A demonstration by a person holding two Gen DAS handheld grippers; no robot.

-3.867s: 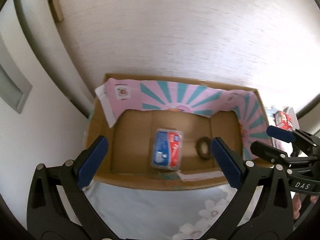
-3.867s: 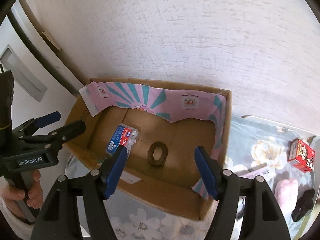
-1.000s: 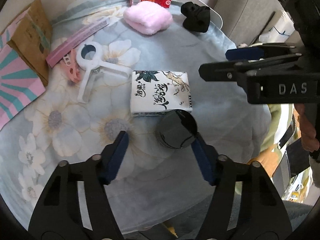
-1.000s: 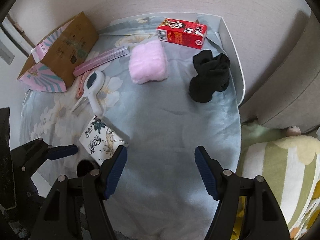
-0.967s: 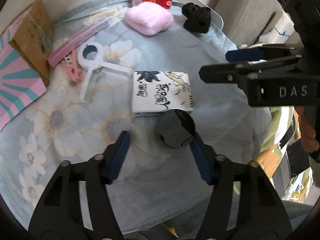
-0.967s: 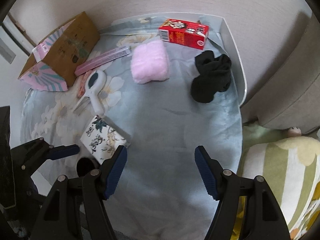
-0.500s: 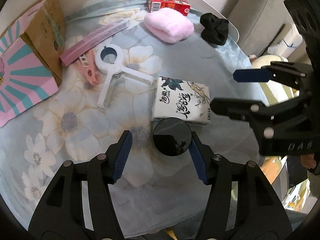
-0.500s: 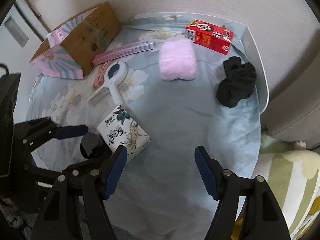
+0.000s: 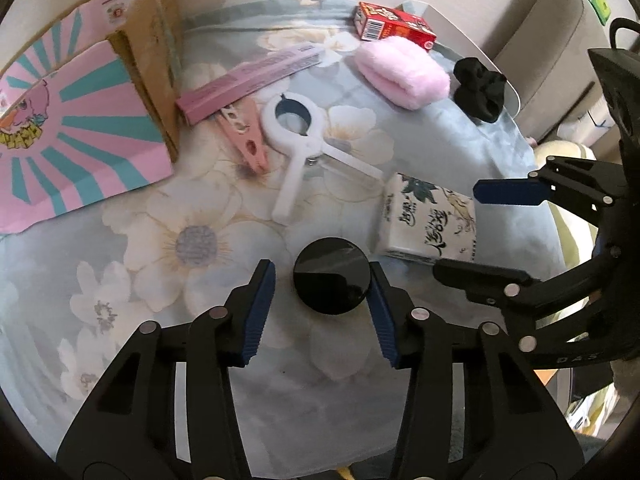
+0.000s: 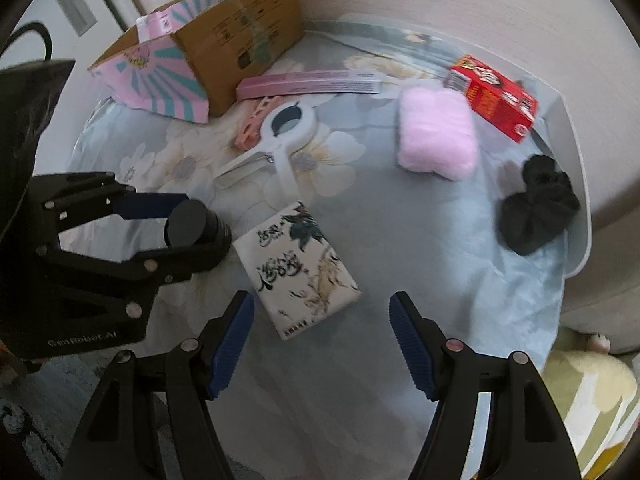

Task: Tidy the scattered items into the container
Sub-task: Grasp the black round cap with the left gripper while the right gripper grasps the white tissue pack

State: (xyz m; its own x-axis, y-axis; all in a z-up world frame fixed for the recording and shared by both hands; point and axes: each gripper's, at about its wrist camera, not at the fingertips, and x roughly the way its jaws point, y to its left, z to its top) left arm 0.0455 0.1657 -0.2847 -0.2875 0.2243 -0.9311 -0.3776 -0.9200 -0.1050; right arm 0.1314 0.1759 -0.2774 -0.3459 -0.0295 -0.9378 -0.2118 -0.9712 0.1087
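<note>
Left hand-held gripper (image 9: 322, 304): jaws closing around black round jar (image 9: 331, 275), right pad touching its rim, left pad still apart. Right hand-held gripper (image 10: 322, 336): spread, empty, hovering beside tissue pack (image 10: 296, 268). Cardboard box (image 10: 240, 32) at far left edge of flowered table (image 9: 192, 240).

My desk (image 9: 256, 392), under a floral cloth (image 9: 192, 240), carries a cardboard box (image 9: 80, 128), tissue pack (image 9: 432, 220), black jar (image 9: 332, 280), white clip (image 9: 300, 140), pink pouch (image 9: 400, 72), red carton (image 9: 392, 26).

"GenRobot.AI" on the left gripper (image 10: 176, 226) body at 8 o'clock; "DAS" on the right gripper (image 9: 474, 232) body at 4 o'clock.
</note>
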